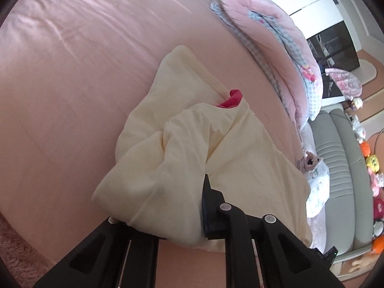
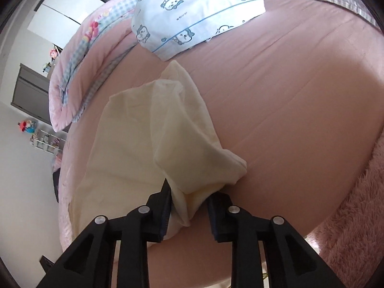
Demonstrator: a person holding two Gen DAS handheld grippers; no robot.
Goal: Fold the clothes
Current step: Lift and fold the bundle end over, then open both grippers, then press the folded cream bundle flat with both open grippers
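Note:
A cream garment (image 1: 168, 148) lies crumpled on the pink bed sheet (image 1: 72, 84), with a bit of red fabric (image 1: 231, 99) showing in a fold. My left gripper (image 1: 189, 192) is shut on the garment's near edge. The cloth drapes over its left finger and hides it, so only the right fingertip (image 1: 206, 187) shows. In the right wrist view the same cream garment (image 2: 134, 144) runs away from me, and a thick folded corner is bunched between the fingers of my right gripper (image 2: 188, 192). That gripper is shut on the corner with its jaws partly apart.
A rolled pink and checked quilt (image 1: 283, 55) lies along the bed's far side. A white pillow with blue cartoon prints (image 2: 192, 16) sits at the head of the bed (image 2: 300, 96). A grey padded bench (image 1: 340, 168) and soft toys (image 1: 374, 165) stand beside the bed. A fluffy pink blanket (image 2: 355, 211) borders the near edge.

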